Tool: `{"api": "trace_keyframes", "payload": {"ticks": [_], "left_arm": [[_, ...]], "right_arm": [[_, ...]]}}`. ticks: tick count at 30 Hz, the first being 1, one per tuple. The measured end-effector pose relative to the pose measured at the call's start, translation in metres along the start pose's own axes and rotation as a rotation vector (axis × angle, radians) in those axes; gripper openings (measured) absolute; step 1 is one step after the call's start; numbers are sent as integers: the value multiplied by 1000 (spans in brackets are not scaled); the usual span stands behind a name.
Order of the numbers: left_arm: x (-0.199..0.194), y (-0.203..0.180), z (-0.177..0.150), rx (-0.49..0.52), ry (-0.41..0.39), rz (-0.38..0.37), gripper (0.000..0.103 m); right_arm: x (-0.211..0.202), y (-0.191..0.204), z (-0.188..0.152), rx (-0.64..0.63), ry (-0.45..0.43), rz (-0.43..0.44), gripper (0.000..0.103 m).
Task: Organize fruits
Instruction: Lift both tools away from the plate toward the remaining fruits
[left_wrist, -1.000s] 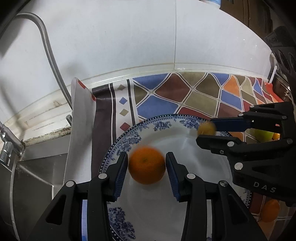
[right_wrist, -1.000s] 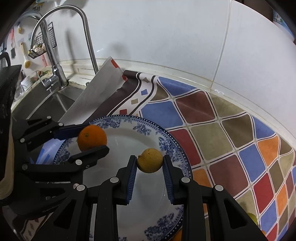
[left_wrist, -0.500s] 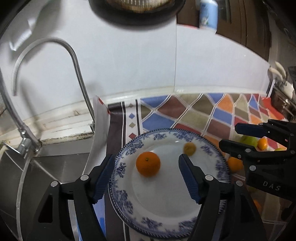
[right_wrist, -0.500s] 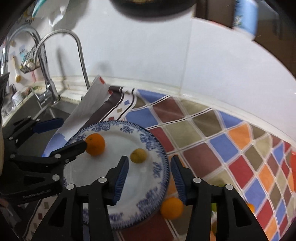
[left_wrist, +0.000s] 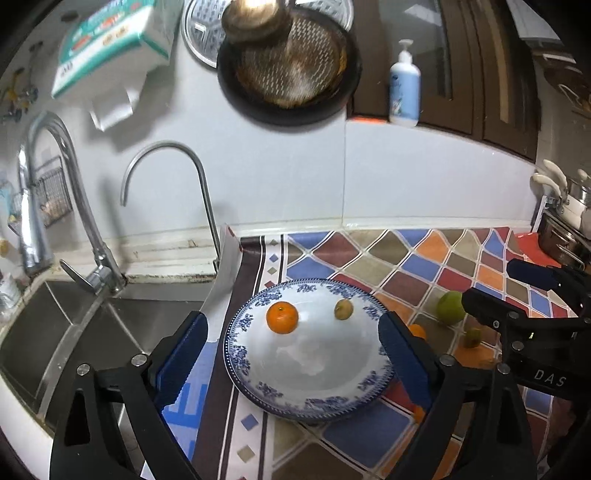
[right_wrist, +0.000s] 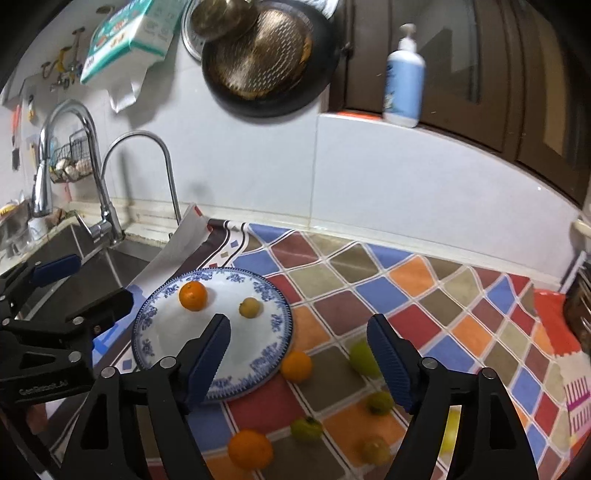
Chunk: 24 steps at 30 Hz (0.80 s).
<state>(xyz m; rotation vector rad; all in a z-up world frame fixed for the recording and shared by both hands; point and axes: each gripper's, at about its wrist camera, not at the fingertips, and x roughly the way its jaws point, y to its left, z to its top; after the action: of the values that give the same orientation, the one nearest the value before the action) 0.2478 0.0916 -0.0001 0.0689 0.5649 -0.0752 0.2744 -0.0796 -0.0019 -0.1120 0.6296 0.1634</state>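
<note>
A blue-and-white plate (left_wrist: 314, 406) (right_wrist: 155, 354) lies on the patterned cloth and holds an orange (left_wrist: 282, 317) (right_wrist: 192, 295) and a small yellow-green fruit (left_wrist: 343, 309) (right_wrist: 249, 307). My left gripper (left_wrist: 291, 354) is open and empty, raised above the plate. My right gripper (right_wrist: 299, 354) is open and empty, raised above the plate's right rim. Loose on the cloth are an orange (right_wrist: 296, 366), a second orange (right_wrist: 250, 449), a green fruit (right_wrist: 363, 357) (left_wrist: 450, 307) and several small green fruits such as one (right_wrist: 306, 428).
A steel sink (left_wrist: 55, 332) with two taps (left_wrist: 166, 177) lies left of the cloth. A dark pan (left_wrist: 288, 66) hangs on the white wall. A soap bottle (left_wrist: 404, 85) stands on the ledge. Pots (left_wrist: 565, 229) stand at the far right.
Both grippers opened, let go of the orange and the small yellow-green fruit on the plate, and pulled back and up. The view has widened.
</note>
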Motion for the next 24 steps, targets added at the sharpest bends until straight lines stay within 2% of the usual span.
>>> {"api": "trace_keyframes", "payload": {"ticks": [9,16,24], "left_arm": [[-39,-38,-5,42,-76,-18,100],[-52,-60,-15,63,-81,-37,101],[-55,-77,-33,92,-74,-58,100]], "right_arm": [[-45,-27,-22,24,-35,-26,80],[-68,-42,-38,20,-60,-42,80],[-75,-51,-64,7,-25,-39,80]]}}
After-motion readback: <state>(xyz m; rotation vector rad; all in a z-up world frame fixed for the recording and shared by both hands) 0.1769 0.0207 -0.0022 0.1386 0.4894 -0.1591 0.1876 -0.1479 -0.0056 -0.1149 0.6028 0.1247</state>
